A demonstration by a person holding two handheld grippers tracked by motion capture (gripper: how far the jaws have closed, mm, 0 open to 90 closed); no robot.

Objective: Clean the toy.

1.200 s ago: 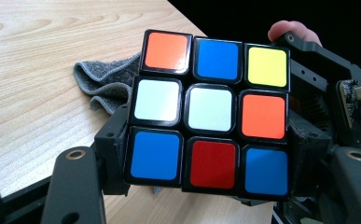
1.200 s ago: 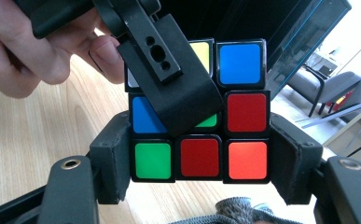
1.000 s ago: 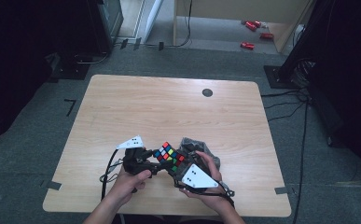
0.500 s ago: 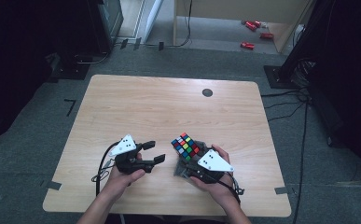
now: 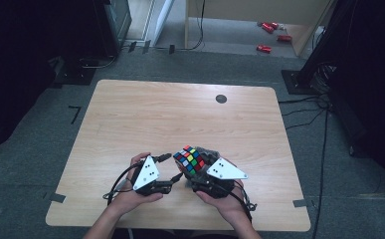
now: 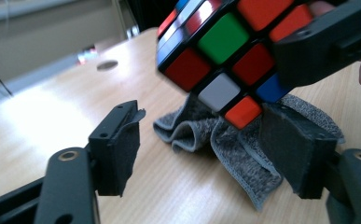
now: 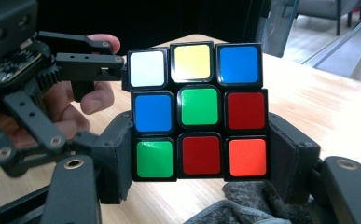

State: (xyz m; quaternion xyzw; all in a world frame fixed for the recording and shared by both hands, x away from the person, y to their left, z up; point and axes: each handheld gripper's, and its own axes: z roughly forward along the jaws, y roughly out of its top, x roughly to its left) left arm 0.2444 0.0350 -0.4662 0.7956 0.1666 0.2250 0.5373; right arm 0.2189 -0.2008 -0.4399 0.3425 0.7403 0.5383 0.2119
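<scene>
A scrambled Rubik's cube is held above the wooden table, and my right gripper is shut on it. In the right gripper view the cube sits clamped between the two pads at its lower row. A crumpled grey cloth lies on the table just under and behind the cube. My left gripper stands open right beside the cube's left side. In the left gripper view its pads straddle the cloth, with the cube above and nothing gripped.
A small black round insert sits near the table's far edge. Bare wood stretches across the far and left parts of the table. Red objects lie on the floor beyond, and dark stands flank the table.
The left gripper let go of the cube, drew off to the left, then came back close beside it, open. The right gripper kept the cube and turned it slightly.
</scene>
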